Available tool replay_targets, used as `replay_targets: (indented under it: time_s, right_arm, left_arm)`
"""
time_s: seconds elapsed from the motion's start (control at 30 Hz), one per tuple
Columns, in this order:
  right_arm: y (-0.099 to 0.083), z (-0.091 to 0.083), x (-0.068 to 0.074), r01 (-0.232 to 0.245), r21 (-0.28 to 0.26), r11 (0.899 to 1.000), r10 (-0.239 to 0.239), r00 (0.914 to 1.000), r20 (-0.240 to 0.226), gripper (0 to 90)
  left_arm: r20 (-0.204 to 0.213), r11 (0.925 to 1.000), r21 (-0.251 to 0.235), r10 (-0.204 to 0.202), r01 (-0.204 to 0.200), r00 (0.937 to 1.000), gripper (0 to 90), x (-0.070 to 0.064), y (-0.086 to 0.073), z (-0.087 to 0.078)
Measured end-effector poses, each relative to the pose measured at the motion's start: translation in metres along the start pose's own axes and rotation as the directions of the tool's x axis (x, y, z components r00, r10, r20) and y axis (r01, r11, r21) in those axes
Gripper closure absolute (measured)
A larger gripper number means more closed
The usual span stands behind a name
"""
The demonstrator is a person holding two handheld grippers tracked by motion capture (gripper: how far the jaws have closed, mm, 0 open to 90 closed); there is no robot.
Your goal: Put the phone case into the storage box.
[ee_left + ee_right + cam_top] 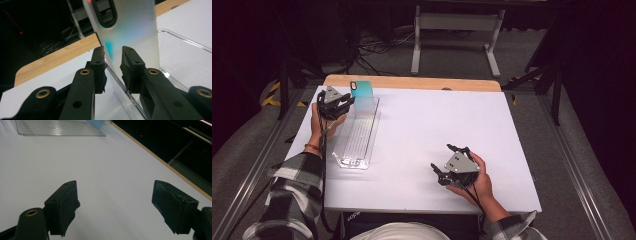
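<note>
Two hand-held grippers, left hand-held gripper (113,58) clamping upright phone (130,30) in clear tray (357,135), right hand-held gripper (115,195) wide.

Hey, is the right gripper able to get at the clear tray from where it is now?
Probably yes. The right gripper is open and holds nothing, and only bare white table lies between it and the clear tray; the left gripper works the tray's far end.

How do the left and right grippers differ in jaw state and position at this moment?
The left gripper has its jaws closed on the phone at the clear tray's far end; the right gripper has its jaws wide apart, holding nothing. The left sits at the table's far left, the right near the front edge. Both are hand-held with black jaws.
</note>
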State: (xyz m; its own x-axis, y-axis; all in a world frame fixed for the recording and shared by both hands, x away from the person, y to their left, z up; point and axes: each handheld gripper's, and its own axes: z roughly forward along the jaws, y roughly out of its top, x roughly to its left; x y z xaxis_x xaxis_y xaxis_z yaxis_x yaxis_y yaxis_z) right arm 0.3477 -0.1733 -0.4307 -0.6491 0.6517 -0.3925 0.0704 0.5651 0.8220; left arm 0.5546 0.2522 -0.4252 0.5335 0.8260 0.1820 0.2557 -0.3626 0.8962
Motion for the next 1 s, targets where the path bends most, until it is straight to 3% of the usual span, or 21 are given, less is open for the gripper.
replay_targets:
  time_s: [0.2,1.0]
  right_arm:
    - [0.0001,-0.0005,0.0000,0.002,-0.002,1.000,-0.002,1.0000,0.003,21.5]
    - [0.0009,-0.0032,-0.0008,0.009,-0.023,1.000,-0.009,0.9999,0.015,21.6]
  left_arm:
    - [0.011,1.0000,0.006,0.003,-0.003,0.9999,79.6,-0.0031,0.0016,0.0005]
    - [0.024,0.9997,-0.023,-0.001,0.001,0.9997,79.9,-0.0030,0.0059,-0.0083]
